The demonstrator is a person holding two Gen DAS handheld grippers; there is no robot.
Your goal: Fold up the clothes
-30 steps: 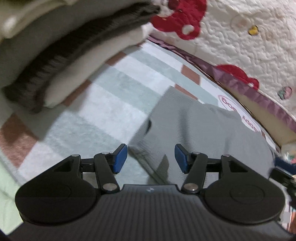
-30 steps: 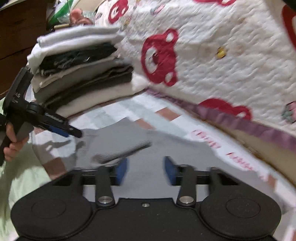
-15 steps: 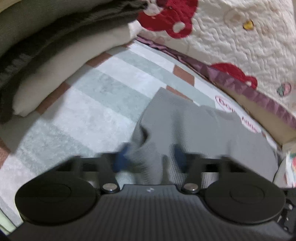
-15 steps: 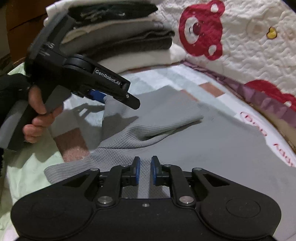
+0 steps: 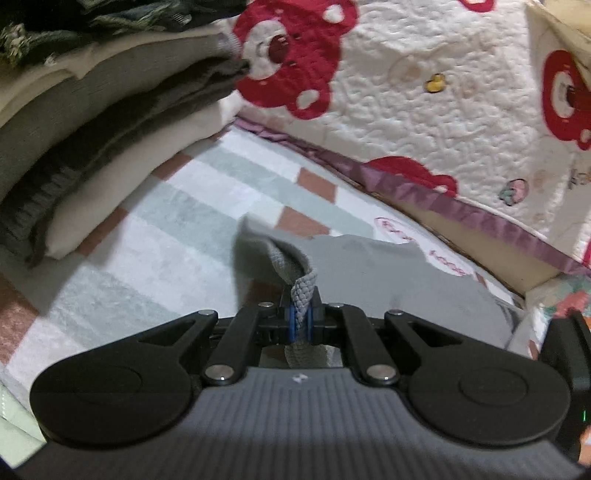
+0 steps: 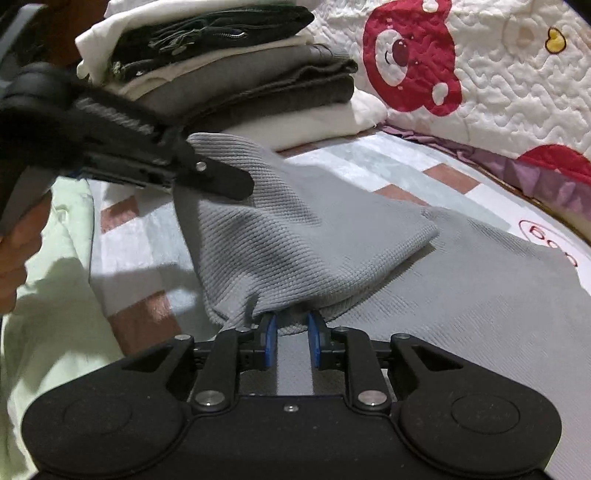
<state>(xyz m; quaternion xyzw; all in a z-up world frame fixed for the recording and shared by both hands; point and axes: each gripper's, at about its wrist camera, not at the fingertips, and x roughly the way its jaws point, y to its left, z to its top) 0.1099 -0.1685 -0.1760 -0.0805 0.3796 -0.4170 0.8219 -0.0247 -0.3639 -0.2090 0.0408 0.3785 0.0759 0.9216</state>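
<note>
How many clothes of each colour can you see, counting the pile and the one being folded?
white or cream clothes: 3
black garment: 1
dark grey clothes: 2
light grey knit garment, the one being folded: 1
Total: 7
More may sit above the picture's top edge, where the view is cut off.

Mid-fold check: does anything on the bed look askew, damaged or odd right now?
Nothing damaged. The grey ribbed knit garment lies partly flat with one sleeve doubled over. The left gripper pinches its cuff; the right gripper's jaws have just been opening around a bunched fold. The folded clothes stack sits tidy.
</note>
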